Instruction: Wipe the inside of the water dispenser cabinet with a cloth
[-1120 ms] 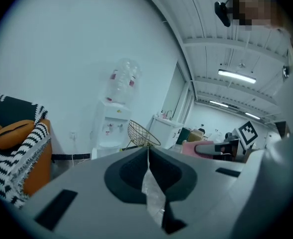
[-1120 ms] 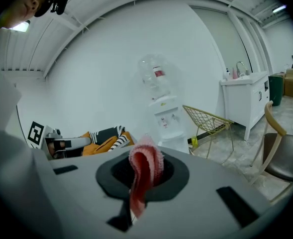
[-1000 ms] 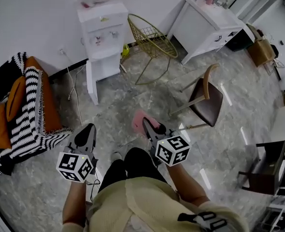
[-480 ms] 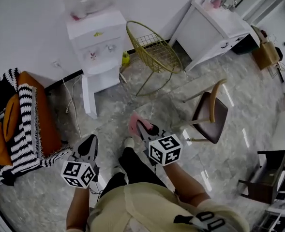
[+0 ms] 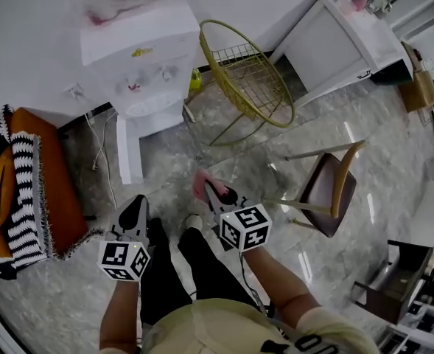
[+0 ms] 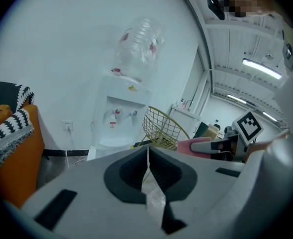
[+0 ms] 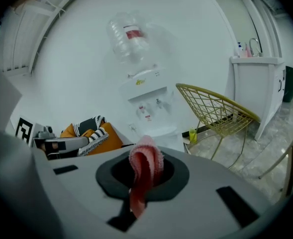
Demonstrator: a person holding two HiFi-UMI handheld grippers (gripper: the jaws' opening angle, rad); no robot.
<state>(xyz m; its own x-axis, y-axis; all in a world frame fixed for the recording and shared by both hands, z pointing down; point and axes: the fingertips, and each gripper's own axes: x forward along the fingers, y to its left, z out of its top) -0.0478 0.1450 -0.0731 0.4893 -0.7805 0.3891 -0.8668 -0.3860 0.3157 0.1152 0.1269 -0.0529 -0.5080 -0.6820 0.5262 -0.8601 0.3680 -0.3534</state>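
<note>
A white water dispenser (image 5: 139, 57) with a clear bottle on top stands against the wall; it also shows as the dispenser (image 6: 122, 108) and the dispenser (image 7: 148, 103) in the gripper views. Its lower cabinet door (image 5: 125, 150) stands ajar. My right gripper (image 5: 204, 185) is shut on a pink cloth (image 7: 144, 169), which also appears as the cloth (image 5: 200, 183) over the floor in front of the dispenser. My left gripper (image 5: 137, 206) is shut with nothing in it, lower left of the cabinet. The cabinet's inside is hidden.
A gold wire chair (image 5: 250, 72) stands right of the dispenser, a wooden chair (image 5: 327, 186) further right. An orange seat with striped blanket (image 5: 25, 190) is at left. A white sink cabinet (image 5: 342, 39) is at the back right. A cable (image 5: 102, 161) trails on the marble floor.
I have walked closer to the dispenser, which now looks larger and nearer. Both grippers keep their hold and spacing, the right still carrying the pink cloth.
</note>
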